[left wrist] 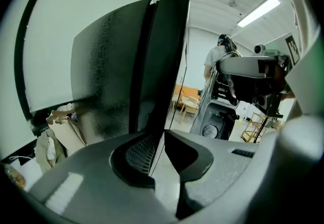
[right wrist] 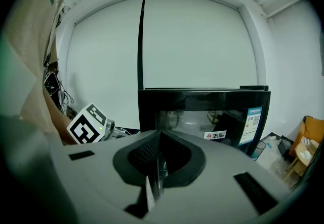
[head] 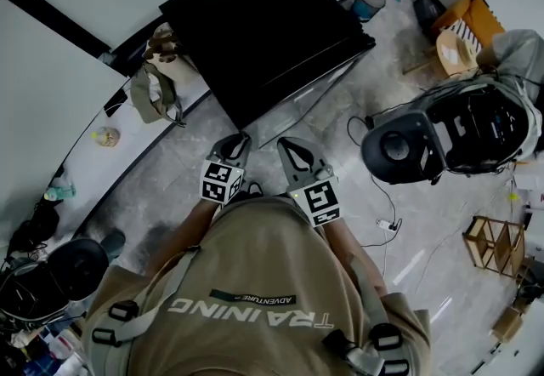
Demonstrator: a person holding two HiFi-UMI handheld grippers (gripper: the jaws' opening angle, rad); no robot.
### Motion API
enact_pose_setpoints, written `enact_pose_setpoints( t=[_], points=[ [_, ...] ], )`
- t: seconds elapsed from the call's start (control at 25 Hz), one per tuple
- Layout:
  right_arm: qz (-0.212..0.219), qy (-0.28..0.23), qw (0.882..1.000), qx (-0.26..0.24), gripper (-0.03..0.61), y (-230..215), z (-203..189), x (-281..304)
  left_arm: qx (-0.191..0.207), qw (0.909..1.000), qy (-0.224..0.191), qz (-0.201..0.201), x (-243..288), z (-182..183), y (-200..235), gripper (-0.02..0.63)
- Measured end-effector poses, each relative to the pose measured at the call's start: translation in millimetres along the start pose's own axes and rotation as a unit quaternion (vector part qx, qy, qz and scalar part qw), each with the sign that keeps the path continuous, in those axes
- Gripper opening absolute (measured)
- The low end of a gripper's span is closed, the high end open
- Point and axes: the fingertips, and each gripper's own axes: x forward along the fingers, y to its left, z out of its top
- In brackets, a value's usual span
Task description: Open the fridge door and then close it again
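Observation:
The black fridge (head: pixel 255 25) stands just ahead of me against the white wall, its glass door (head: pixel 310 89) flush with the body. In the right gripper view the fridge (right wrist: pixel 202 111) faces me with stickers on the glass. The left gripper view shows the fridge (left wrist: pixel 116 76) from its side and door edge. My left gripper (head: pixel 240 141) is held short of the door, jaws together and holding nothing. My right gripper (head: pixel 285 145) hangs beside it, also shut and empty. Neither touches the fridge. Up close, the left gripper (left wrist: pixel 158 134) and right gripper (right wrist: pixel 159 134) show their pads meeting.
A beige tote bag (head: pixel 157 85) leans left of the fridge. A black wheeled machine (head: pixel 442 136) stands to the right, with cables (head: pixel 382 196) across the floor. A wooden crate (head: pixel 493 242) sits further right. A person (left wrist: pixel 220 61) stands in the background.

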Motion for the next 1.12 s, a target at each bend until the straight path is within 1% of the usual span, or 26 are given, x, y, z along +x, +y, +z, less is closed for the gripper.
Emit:
enact_pose_setpoints(
  t=[0.24,0.44,0.56,0.6,0.76,0.96,1.12],
  points=[
    [0.011,0.004,1.000,0.002,0.002,0.2,0.0,-0.7,-0.008,1.0000,0.004,0.003,0.7,-1.7,1.5,0.052],
    [0.006,0.004,1.000,0.003,0.002,-8.1,-5.3,-8.7,-0.022,0.9997,0.006,0.005,4.2,-1.0,3.3,0.052],
    [0.006,0.009,1.000,0.004,0.002,-4.9,-9.7,-17.3,-0.034,0.9993,0.009,0.012,2.5,-3.7,2.4,0.052],
    [0.006,0.011,1.000,0.004,0.002,-3.5,-10.4,-21.0,-0.032,0.9993,0.012,0.017,1.2,-4.8,1.5,0.052],
    [-0.002,0.015,1.000,0.006,0.002,-6.5,-10.2,-34.3,-0.004,0.9994,0.023,0.025,-0.7,-2.9,-2.1,0.051],
    [-0.008,0.017,1.000,0.010,0.002,-4.9,-15.2,-39.1,-0.001,0.9990,0.024,0.038,-1.1,-4.1,1.4,0.048],
    [-0.009,0.019,1.000,0.012,0.002,-5.5,-17.3,-52.2,0.005,0.9987,0.029,0.043,-3.1,-1.8,-5.8,0.043]
  ],
)
